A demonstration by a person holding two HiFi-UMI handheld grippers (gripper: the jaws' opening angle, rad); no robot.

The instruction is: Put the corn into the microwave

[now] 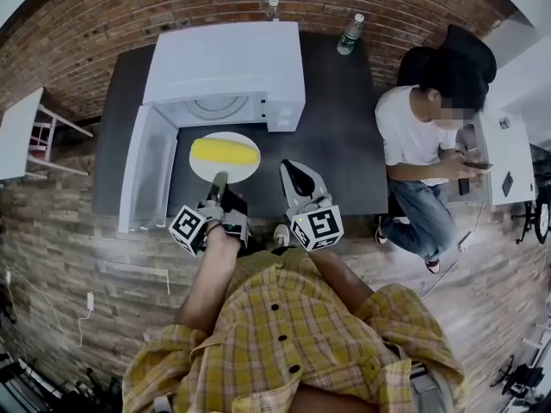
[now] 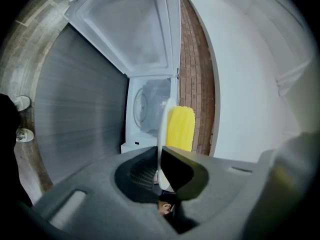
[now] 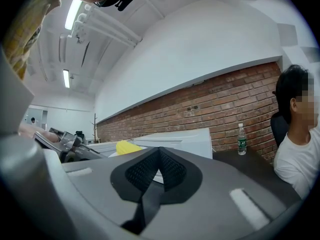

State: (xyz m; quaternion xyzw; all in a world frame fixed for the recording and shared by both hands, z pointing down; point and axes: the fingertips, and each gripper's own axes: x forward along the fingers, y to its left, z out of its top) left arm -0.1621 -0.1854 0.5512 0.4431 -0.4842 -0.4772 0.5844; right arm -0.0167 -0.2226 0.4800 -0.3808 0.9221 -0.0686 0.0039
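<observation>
A yellow corn cob (image 1: 225,151) lies on a white plate (image 1: 207,169) held just in front of the open white microwave (image 1: 225,58). My left gripper (image 1: 217,181) is shut on the plate's near rim. In the left gripper view the plate (image 2: 161,134) shows edge-on between the jaws, the corn (image 2: 180,129) beside it and the microwave's cavity (image 2: 147,106) straight behind. My right gripper (image 1: 295,179) hovers to the right of the plate, shut with nothing in it. In the right gripper view the corn (image 3: 127,146) and the microwave (image 3: 185,141) lie to the left.
The microwave's door (image 1: 142,170) stands swung open at the left, close to my left gripper. The dark table (image 1: 344,144) carries a water bottle (image 1: 349,34) at the back. A person (image 1: 422,144) sits at the table's right end.
</observation>
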